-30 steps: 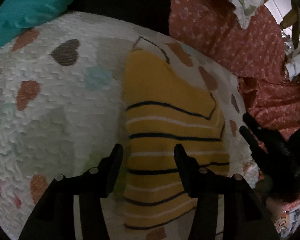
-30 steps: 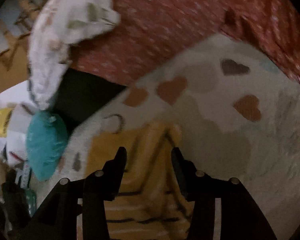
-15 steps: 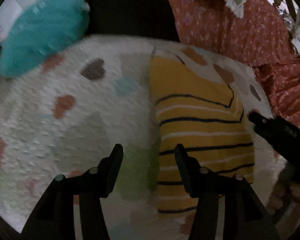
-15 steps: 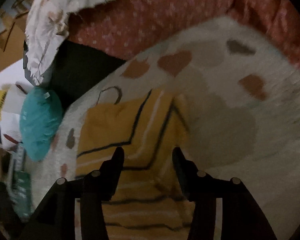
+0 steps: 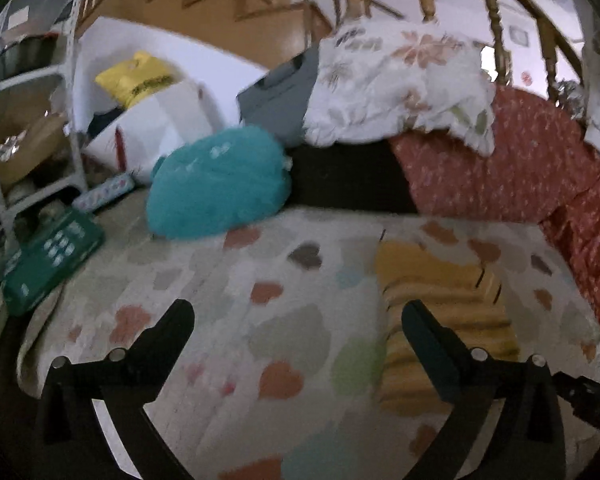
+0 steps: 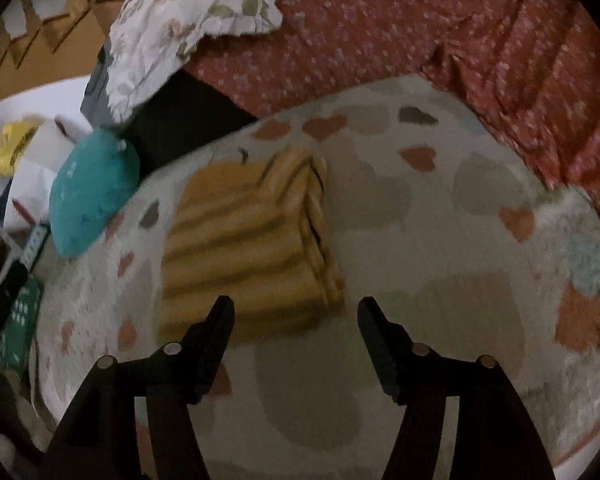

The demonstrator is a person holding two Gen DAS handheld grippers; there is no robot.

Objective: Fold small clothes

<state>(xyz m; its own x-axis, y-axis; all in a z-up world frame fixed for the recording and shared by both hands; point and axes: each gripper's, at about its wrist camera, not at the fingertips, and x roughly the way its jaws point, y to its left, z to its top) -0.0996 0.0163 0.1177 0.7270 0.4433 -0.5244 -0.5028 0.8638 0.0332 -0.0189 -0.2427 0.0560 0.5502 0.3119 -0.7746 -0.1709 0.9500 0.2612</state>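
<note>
Folded sweater [image 6: 252, 248] flat on the rug [image 6: 440, 240], cushion [image 6: 94, 196] off the rug at ten o'clock, floral pillow [image 6: 188, 20] beyond at eleven, bedspread [image 6: 420, 32] behind at twelve.

Left gripper [image 5: 298, 318] fingers spread wide, empty, right gripper [image 6: 296, 314] likewise spread, holding nothing

One folded yellow striped garment [image 6: 248, 248] on one heart-patterned blanket [image 6: 440, 240]. One teal cushion [image 5: 220, 188], far left. One floral pillow [image 5: 400, 88], far. One red patterned cover [image 6: 420, 24], far right. One green box [image 5: 52, 256], left. One yellow bag [image 5: 136, 76], far left. Two grippers: left gripper [image 5: 298, 316], right gripper [image 6: 296, 312], each with jaws apart.
</note>
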